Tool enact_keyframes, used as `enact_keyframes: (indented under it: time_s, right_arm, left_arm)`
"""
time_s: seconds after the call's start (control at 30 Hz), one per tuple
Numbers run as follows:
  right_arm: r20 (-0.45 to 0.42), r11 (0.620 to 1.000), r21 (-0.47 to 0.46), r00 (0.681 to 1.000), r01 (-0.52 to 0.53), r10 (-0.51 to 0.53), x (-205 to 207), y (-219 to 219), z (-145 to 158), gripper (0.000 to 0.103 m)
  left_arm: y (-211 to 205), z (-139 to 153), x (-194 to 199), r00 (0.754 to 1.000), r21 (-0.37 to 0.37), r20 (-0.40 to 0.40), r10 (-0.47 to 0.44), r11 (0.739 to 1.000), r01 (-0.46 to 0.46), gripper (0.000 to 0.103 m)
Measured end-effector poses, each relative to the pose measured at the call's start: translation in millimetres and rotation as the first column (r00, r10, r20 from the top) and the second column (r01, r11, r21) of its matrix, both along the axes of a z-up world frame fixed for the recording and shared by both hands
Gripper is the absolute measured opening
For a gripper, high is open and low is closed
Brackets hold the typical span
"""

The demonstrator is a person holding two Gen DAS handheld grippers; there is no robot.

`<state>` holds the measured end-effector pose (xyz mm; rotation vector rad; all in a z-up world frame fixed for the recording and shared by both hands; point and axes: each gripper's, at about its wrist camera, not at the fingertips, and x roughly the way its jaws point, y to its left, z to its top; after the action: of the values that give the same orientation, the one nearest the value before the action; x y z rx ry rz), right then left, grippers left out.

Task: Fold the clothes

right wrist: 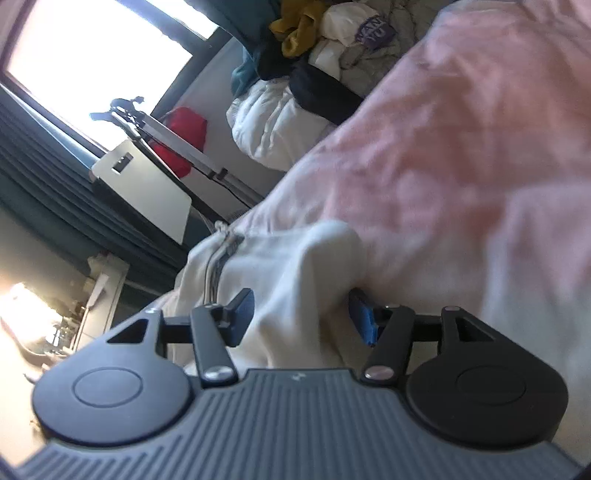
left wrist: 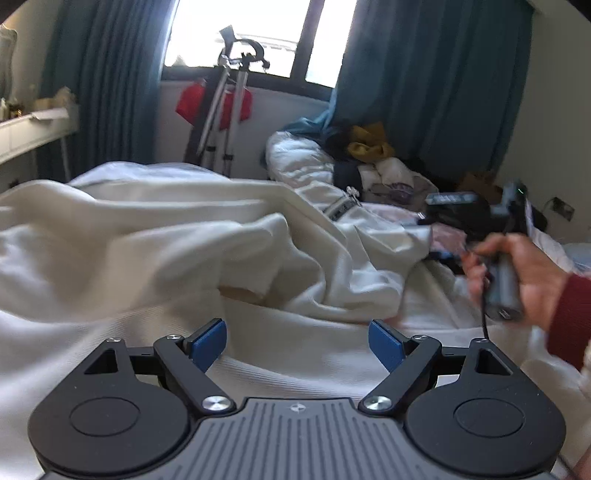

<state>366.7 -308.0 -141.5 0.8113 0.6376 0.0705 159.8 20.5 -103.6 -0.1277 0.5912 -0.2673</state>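
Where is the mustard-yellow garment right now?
The mustard-yellow garment tops the clothes pile at the bed's far end, right of the tripod, against the teal curtain.

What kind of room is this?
Most likely a bedroom: a bed strewn with clothes, a cream garment spread on it, teal curtains at the window.

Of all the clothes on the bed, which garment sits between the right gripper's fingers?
The cream garment with a zipper: a fold of it bulges between the open right gripper. The mustard piece and the white puffy jacket lie far off in the pile.
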Motion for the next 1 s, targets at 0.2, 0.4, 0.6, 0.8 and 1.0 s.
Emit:
enact_keyframes:
  time_s: [0.2, 0.4, 0.6, 0.8, 1.0]
  right_arm:
    - [0.135, 0.989, -0.136, 0.99, 0.055, -0.036, 1, 5, 38, 0.01]
    - [0.259, 0.953, -0.241, 0.958, 0.185, -0.121, -12, -25, 117, 0.009]
    - [0.306, 0.861, -0.268, 0.886, 0.432, -0.349, -58, -115, 154, 0.009]
    - [0.082, 0.791, -0.35, 0.858, 0.502, -0.508, -113, -180, 86, 0.009]
    - [-0.137, 0.821, -0.303, 0.831, 0.484, -0.54, -117, -189, 51, 0.009]
  left_arm:
    - [9, -9, 10, 1.0, -0.074, -0.012, -0.005, 0.997, 0.004, 0.086]
    - [23, 1, 3, 0.998, -0.158, 0.032, 0.047, 0.987, -0.041, 0.086]
    - [21, 7, -4, 0.997, -0.159, 0.062, 0.043, 0.987, -0.032, 0.086]
    - [22, 3, 4, 1.0, -0.17, 0.005, 0.028, 0.985, -0.027, 0.086]
    - [29, -4, 11, 0.998, -0.196, -0.052, 0.036, 0.98, -0.045, 0.086]
